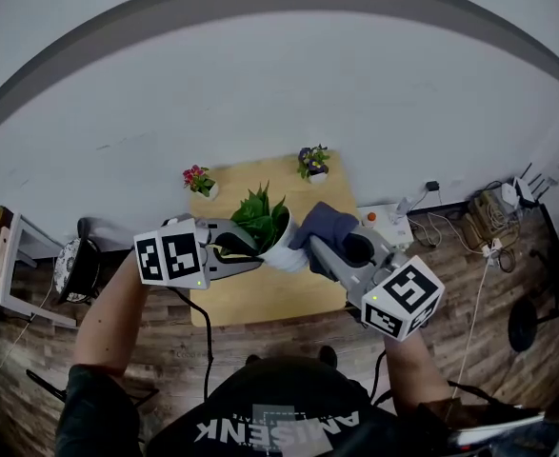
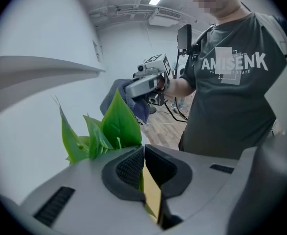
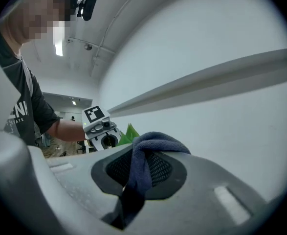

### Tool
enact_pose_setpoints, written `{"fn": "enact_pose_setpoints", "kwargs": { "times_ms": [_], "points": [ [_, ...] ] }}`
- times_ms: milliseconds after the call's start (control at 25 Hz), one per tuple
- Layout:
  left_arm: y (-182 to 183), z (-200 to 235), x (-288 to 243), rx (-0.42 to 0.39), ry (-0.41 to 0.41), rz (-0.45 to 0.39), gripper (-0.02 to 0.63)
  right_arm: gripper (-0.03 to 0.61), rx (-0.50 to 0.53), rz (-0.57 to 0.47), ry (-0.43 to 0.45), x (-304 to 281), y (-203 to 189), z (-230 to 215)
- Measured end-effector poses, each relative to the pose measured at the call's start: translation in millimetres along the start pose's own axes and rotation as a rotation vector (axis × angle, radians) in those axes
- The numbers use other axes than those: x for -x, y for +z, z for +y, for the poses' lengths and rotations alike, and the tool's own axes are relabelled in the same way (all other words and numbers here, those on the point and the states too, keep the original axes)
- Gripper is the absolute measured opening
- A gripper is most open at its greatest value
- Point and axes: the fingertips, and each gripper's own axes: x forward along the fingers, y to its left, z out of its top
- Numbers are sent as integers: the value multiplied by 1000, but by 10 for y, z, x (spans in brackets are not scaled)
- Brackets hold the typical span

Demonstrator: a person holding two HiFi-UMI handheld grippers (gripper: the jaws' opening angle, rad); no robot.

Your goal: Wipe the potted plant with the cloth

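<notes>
A potted plant (image 1: pixel 260 215) with broad green leaves stands in a white pot (image 1: pixel 284 250) at the middle of a small wooden table (image 1: pixel 260 298). My left gripper (image 1: pixel 252 252) reaches in from the left, level with the pot's rim. In the left gripper view the left gripper (image 2: pixel 143 153) is shut with a thin green leaf pinched between its pads, and more leaves (image 2: pixel 116 124) rise just beyond. My right gripper (image 1: pixel 315 246) is shut on a dark blue cloth (image 1: pixel 329 223) beside the pot's right side. The cloth (image 3: pixel 155 143) is bunched over the right gripper (image 3: pixel 138 160).
Two small flowerpots stand at the table's back edge, a pink-flowered one (image 1: pixel 200 181) on the left and a purple-flowered one (image 1: pixel 312 162) on the right. A white wall lies behind. A power strip with cables (image 1: pixel 393 225) lies on the floor to the right, and a stool (image 1: pixel 74 265) stands to the left.
</notes>
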Motion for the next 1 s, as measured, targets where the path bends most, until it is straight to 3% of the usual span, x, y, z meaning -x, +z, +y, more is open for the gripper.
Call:
{"fn": "enact_pose_setpoints", "kwargs": {
  "times_ms": [240, 560, 1000],
  "points": [
    [28, -99, 25, -26, -10, -6, 9, 44, 31, 3, 71, -229, 80, 213],
    [1, -90, 47, -21, 22, -12, 9, 44, 23, 55, 73, -205, -202, 202],
    [7, -103, -79, -63, 14, 30, 11, 44, -117, 157, 18, 89, -876, 44]
  ]
}}
